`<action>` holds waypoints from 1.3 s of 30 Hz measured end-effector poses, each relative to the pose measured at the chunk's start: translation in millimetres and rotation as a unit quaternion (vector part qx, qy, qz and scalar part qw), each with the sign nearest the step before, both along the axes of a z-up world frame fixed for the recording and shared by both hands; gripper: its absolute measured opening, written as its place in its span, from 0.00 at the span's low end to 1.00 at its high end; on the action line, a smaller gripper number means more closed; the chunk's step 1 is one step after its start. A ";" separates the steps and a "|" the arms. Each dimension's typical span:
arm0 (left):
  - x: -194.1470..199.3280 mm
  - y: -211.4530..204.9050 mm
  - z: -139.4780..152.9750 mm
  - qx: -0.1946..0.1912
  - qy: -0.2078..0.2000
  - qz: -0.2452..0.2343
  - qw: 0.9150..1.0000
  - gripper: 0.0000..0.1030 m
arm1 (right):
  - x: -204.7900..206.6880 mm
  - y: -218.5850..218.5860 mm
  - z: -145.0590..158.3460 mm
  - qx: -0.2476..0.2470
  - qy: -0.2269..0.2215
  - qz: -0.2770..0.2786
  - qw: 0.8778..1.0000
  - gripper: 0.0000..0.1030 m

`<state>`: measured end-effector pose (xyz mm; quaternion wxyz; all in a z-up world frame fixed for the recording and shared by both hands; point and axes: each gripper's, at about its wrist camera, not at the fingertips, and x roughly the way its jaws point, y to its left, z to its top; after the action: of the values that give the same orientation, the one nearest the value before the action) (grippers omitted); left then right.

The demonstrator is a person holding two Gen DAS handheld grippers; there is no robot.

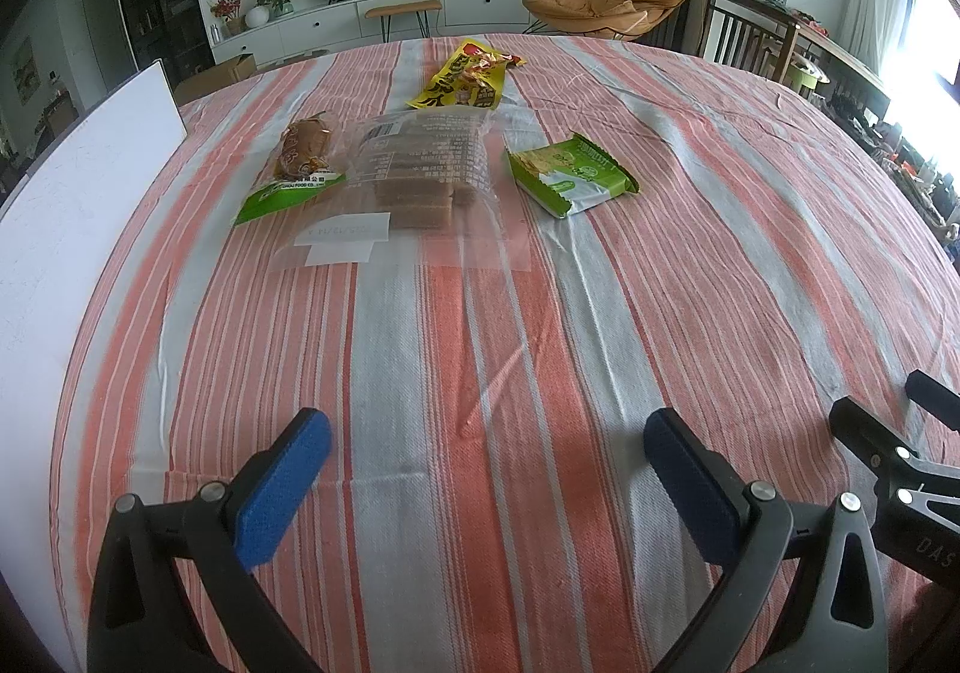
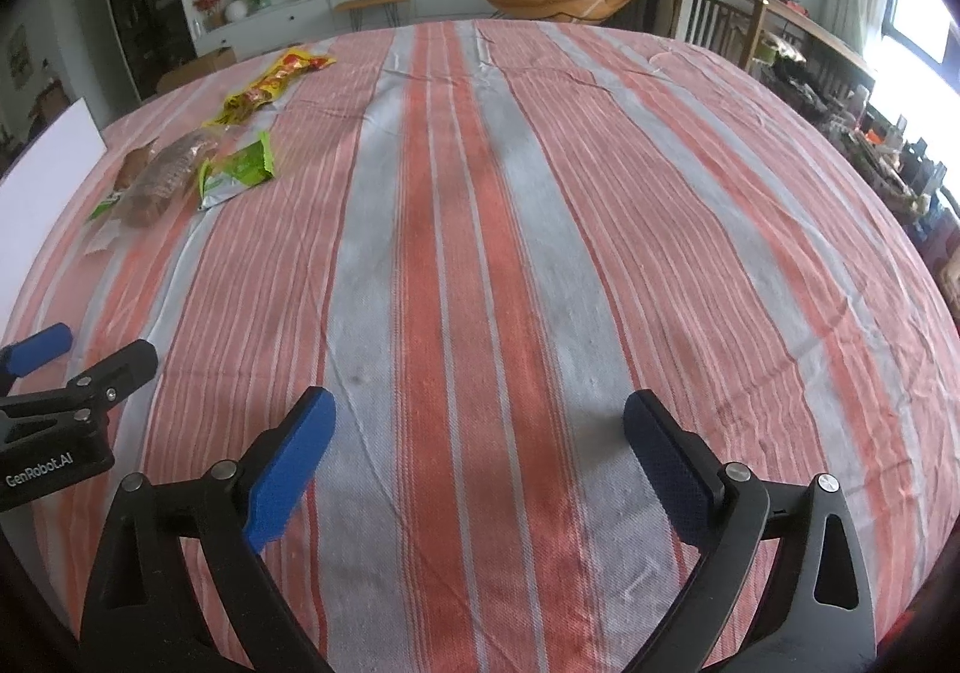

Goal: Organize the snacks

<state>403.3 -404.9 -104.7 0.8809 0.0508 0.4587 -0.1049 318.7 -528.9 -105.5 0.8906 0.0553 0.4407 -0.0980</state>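
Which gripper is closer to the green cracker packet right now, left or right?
Left. The left gripper faces the green cracker packet almost straight ahead; the right gripper sits farther right of it.

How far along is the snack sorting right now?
Nothing looks sorted yet. Four snacks lie loose on the striped cloth: yellow packet, clear bag of brown bars, bun packet, green wafer packet. Nothing is in hand: left gripper and right gripper are open and empty. All four remain to be gathered.

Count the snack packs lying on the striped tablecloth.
4. Bun pack at left, clear bag of brown cakes beside it, yellow pack behind, green cracker pack at right. None seems hidden.
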 end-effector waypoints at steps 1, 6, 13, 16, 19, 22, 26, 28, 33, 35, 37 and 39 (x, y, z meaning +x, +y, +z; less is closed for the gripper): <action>0.0 0.0 0.1 0.000 0.000 0.000 1.000 1.00 | -0.3 -0.3 0.0 0.000 0.000 0.000 1.000 0.96; 0.1 -0.2 -0.4 0.000 0.000 0.000 1.000 1.00 | -0.5 -0.3 0.4 0.000 0.000 0.000 1.000 0.96; -0.1 0.1 0.3 0.000 0.000 0.000 1.000 1.00 | -0.8 -0.8 0.6 0.000 0.000 0.000 1.000 0.96; -0.1 -0.1 -0.2 0.000 0.000 0.000 1.000 1.00 | -1.0 -1.0 0.7 0.000 0.000 0.000 1.000 0.96; 0.0 -0.1 -0.2 0.000 0.000 0.000 1.000 1.00 | -1.1 -1.0 0.9 0.000 0.000 0.000 1.000 0.96; -0.1 0.1 0.2 0.000 0.000 0.000 1.000 1.00 | -1.2 -1.2 1.0 0.000 0.000 0.000 1.000 0.96; 0.1 -0.1 -0.1 0.000 0.000 0.000 1.000 1.00 | -1.4 -1.4 1.1 0.000 0.000 0.000 1.000 0.96; 0.1 0.2 0.7 0.000 0.000 0.000 1.000 1.00 | -1.4 -1.4 1.2 0.000 0.000 0.000 1.000 0.96; -0.7 0.5 0.6 0.000 0.000 0.000 1.000 1.00 | -2.1 -2.3 1.3 0.000 0.002 -0.004 1.000 0.99; -8.0 3.3 -0.8 0.001 0.000 0.000 1.000 1.00 | -6.9 -3.2 1.1 0.002 0.003 -0.003 1.000 0.99; -3.8 0.4 -2.2 0.000 0.000 0.000 1.000 1.00 | -12.6 -2.7 1.1 0.000 0.001 0.001 1.000 0.99; -2.3 0.3 -2.9 0.001 0.000 0.000 1.000 1.00 | -16.7 -3.3 1.4 0.000 -0.005 0.003 1.000 0.99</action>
<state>401.0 -404.6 -107.5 0.8810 0.0515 0.4586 -0.1045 302.1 -532.1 -104.1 0.8930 0.0546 0.4365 -0.0949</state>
